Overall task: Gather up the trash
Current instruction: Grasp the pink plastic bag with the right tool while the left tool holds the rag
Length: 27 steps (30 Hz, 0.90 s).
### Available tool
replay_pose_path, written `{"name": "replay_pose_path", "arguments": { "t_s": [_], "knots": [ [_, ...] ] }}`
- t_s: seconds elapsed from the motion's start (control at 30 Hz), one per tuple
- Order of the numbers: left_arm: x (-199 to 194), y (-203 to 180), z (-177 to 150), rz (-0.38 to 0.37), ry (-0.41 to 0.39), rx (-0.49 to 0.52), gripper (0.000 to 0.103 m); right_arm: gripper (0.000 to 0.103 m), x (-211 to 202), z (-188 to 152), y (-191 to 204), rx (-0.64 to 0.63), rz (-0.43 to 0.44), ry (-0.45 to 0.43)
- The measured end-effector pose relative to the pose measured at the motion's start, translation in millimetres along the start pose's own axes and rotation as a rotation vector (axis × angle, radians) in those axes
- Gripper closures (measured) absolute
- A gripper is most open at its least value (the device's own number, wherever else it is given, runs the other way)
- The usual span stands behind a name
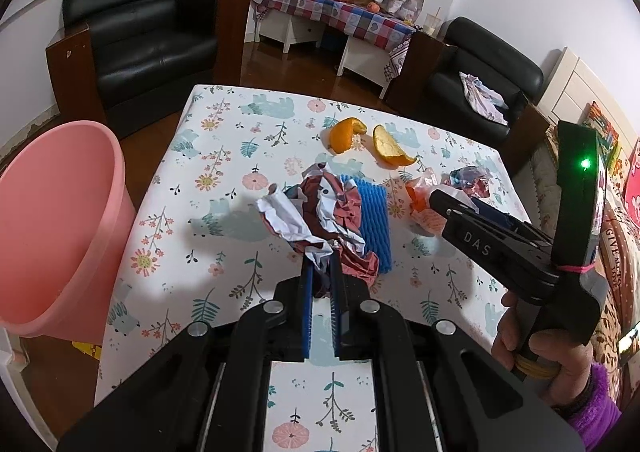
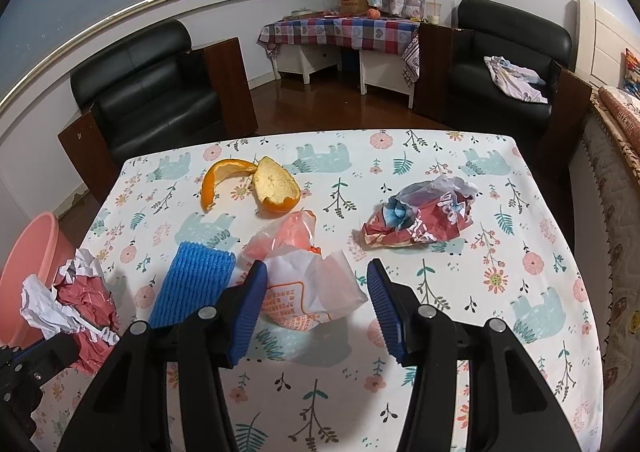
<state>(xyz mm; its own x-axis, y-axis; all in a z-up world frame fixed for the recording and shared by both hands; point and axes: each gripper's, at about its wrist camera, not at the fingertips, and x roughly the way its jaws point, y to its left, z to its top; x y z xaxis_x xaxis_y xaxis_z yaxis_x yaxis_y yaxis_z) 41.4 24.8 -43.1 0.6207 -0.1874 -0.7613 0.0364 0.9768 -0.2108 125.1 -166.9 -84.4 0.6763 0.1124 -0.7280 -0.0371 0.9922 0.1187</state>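
1. Left tongs [image 1: 322, 272] pinch crumpled red-white paper [image 1: 316, 212] above the floral bench [image 1: 168, 212].
2. Right tongs [image 2: 316, 292] are spread around a translucent orange bag [image 2: 308, 284].
3. The ribbed blue foam sleeve [image 2: 192, 284] lies lengthwise, pointing away.

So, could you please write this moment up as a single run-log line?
left gripper: shut on crumpled red-and-white paper | right gripper: open over plastic wrapper | pink bin: beside table | orange peels: untouched
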Motion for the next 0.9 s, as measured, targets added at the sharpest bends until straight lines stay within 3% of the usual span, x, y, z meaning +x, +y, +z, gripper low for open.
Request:
{"name": "replay_pose_path", "arguments": {
  "t_s": [0.43, 0.9],
  "knots": [
    [-3.9, -3.1, -3.0, -0.009, -0.003, 0.013, 0.096, 0.057, -1.7, -0.6, 1.7, 0.0, 0.0, -0.001],
    [-7.0, -0.1, -1.8, -0.012, -0.006, 0.015, 0.096, 0.073, -8.0, -3.5, 2.9, 0.007, -0.004, -0.006]
  ]
}}
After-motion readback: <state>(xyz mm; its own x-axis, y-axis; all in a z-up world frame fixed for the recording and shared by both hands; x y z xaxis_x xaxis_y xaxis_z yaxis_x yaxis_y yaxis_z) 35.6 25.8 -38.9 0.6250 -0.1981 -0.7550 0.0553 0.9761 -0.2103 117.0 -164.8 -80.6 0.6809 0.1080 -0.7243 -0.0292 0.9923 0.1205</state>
